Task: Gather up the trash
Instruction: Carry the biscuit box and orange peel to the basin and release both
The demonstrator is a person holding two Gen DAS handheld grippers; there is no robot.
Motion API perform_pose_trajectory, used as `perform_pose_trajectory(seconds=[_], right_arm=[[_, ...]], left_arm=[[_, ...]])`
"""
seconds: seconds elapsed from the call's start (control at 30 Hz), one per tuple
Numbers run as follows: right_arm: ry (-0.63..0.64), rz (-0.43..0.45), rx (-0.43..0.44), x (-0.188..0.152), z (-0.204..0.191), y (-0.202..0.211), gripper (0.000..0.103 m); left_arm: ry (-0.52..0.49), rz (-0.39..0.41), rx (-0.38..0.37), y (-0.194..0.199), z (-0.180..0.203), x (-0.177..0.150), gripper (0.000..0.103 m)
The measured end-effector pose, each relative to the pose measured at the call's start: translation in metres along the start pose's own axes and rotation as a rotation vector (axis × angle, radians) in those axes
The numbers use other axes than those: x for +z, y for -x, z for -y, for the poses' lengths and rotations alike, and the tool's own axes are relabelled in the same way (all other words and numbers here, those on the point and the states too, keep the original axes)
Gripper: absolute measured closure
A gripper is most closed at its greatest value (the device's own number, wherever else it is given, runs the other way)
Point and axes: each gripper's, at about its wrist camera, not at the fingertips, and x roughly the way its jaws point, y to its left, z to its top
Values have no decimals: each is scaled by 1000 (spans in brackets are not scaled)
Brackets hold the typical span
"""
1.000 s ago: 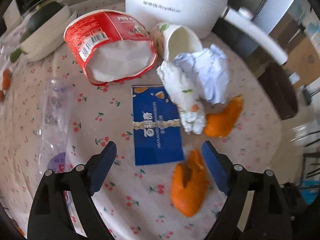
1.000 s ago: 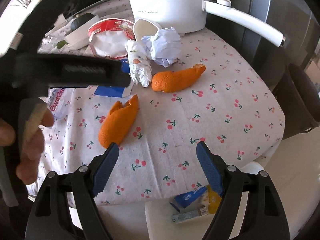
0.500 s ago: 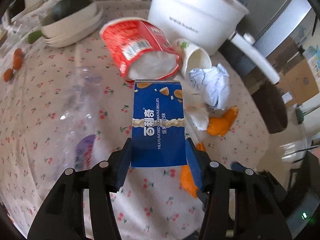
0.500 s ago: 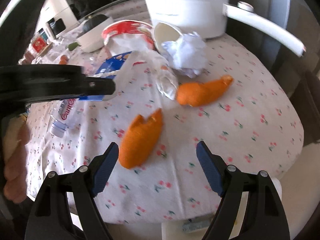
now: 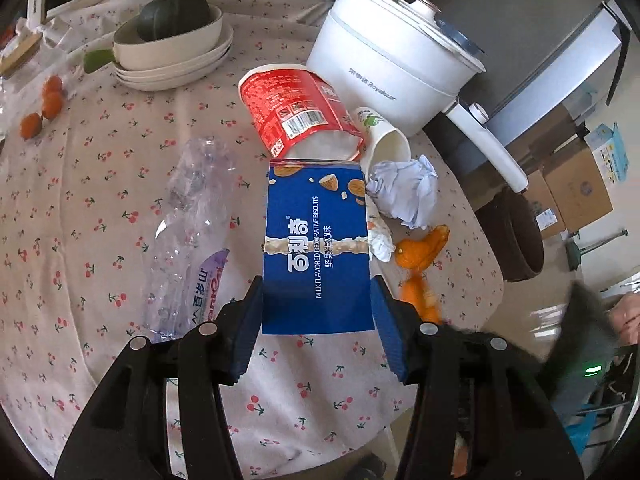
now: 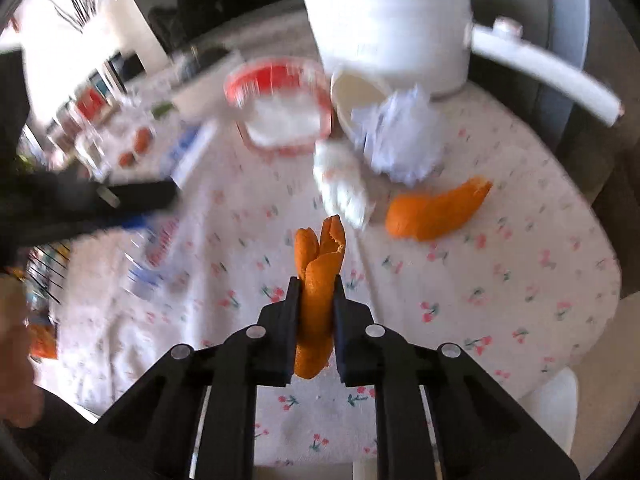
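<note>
My left gripper is shut on a blue biscuit box, held above the cherry-print tablecloth. In the right wrist view my right gripper has its jaws closing on an orange peel, with the pads pressing its sides and the peel lifted off the cloth. A second orange peel lies further right. Behind them lie a red instant-noodle cup, a white paper cup, crumpled paper and a wadded tissue. A crushed clear bottle lies to the left.
A white electric pot with a long handle stands at the back right. Stacked bowls with a dark squash sit at the back left, with small oranges near them. The table's edge curves down the right side; cardboard boxes stand beyond it.
My left gripper shut on the blue box and lifted it off the cloth. My right gripper went from open to closed around the nearer orange peel and raised it.
</note>
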Motion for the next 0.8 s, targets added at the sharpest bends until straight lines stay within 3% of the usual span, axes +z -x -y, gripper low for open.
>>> perform_pose_trajectory(seconds=[0.2,0.37,0.53,0.8], right_arm=[[-61,-24,-31,-4,29,13,88],[-85,12,-29,-8,43,44,88],[-114,6,-80,-16,63,60,88],[-114,-56,-159,-40,87,72,87]], left_arm=[[-49,-7,-22,2,18,-13,53],[-91,-15,-38,0,33,-21,53],[-142,-22,-47,-5,52,-35,53],[-211,-144,-145,-28,92,-71,53]])
